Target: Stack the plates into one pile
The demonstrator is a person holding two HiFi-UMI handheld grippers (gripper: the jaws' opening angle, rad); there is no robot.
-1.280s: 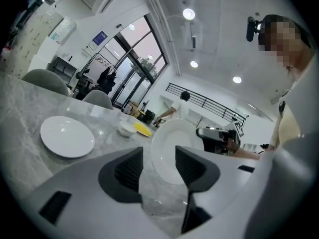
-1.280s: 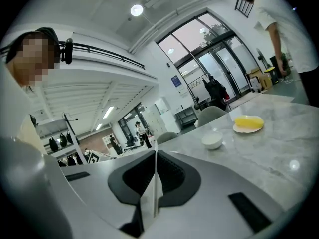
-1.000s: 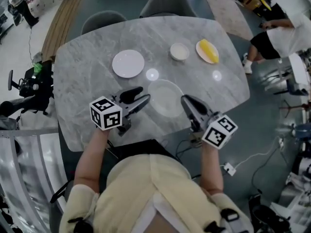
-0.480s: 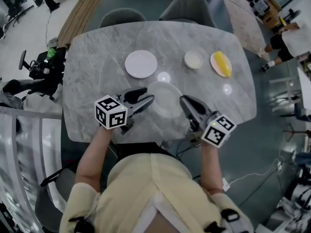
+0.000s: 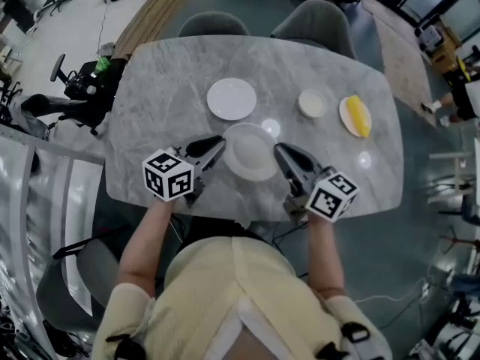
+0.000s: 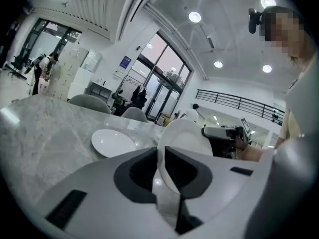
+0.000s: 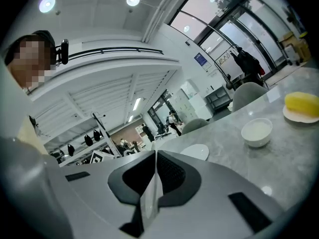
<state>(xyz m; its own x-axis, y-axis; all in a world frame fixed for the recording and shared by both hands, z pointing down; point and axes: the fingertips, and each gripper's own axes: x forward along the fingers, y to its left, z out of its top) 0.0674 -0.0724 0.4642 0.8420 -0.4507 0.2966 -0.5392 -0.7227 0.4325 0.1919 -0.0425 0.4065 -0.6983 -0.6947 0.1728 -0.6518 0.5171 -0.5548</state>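
Where the table's (image 5: 150, 81) near edge runs in front of the person, a large white plate (image 5: 250, 152) sits just inside it, midway along, with a gripper on either side. The left gripper (image 5: 218, 145) has just been closing its jaws, and its own view shows them pinched on the plate's left rim (image 6: 185, 139). The right gripper (image 5: 279, 151) is clamped on the opposite rim, a thin white edge squeezed between its pads (image 7: 149, 203). No view settles whether the plate still rests on the marble. Just beyond it, toward the middle of the table and a little left, a second plate (image 5: 232, 98) lies flat and empty, near the held one but not touching it. Further right, at about the same depth, stands a small white bowl (image 5: 312, 103), and beyond that, near the right edge, a small dish (image 5: 346, 118) carries a yellow object (image 5: 358, 115). Two grey chairs (image 5: 313, 22) are tucked in at the far edge.
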